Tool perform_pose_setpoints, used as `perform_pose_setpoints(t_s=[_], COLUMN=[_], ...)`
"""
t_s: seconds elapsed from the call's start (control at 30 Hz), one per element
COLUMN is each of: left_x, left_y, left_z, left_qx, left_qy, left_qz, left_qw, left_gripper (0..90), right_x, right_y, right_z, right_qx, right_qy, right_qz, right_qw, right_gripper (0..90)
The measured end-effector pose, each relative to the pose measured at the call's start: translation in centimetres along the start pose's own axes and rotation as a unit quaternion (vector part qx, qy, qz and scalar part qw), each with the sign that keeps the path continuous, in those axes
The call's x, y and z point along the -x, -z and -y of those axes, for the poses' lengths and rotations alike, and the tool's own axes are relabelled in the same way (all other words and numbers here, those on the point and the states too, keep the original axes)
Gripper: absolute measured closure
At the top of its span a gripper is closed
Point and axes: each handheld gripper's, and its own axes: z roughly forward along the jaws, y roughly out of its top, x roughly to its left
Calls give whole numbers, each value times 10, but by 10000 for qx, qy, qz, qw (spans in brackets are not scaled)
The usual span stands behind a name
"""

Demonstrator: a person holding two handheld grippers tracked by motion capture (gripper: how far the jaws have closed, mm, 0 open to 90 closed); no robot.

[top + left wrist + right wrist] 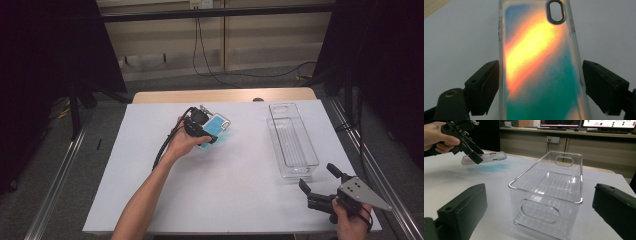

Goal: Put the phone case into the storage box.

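A clear phone case (217,127) with a blue, teal and orange back hangs a little above the white table, held level. My left gripper (207,132) is shut on its long edges; in the left gripper view both black jaws press the sides of the case (541,70). The right gripper view shows the case (491,157) off the table in that left gripper (472,153), with a bluish glow on the surface below it. My right gripper (318,179) stands open at the near right, facing the near end of a clear plastic bin (316,156) with nothing between its jaws.
The clear bin (564,153) is long, has handle cut-outs at both ends and holds nothing. White sheet (225,190) covers the table, whose wooden far edge (225,95) shows. Dark curtains and stands flank both sides; cables lie on the floor beyond.
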Motion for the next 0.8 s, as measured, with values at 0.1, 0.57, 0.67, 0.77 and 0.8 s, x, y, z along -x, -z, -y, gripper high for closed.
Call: perform_pose_setpoints(t_s=[0.1,0.57,0.67,0.77,0.8], left_x=[1,12,10,7,7], left_y=[5,34,40,47,50], left_z=[3,20,25,30,32], left_qx=[9,620,722,852,883], left_qy=[-19,-97,-89,-75,-61], left_qz=[-61,-140,-181,-229,-246], left_qw=[10000,9979,9972,9961,9958], left_gripper=[170,170,170,170,170], right_x=[0,-1,-1,0,-1], right_y=[0,0,0,0,0], right_z=[0,0,0,0,0], right_qx=[0,11,17,12,13], right_qy=[-1,0,-2,-32,-29], right_qz=[3,22,34,32,33], right_qw=[10000,10000,10000,10000,10000], right_gripper=[0,0,0,0,0])
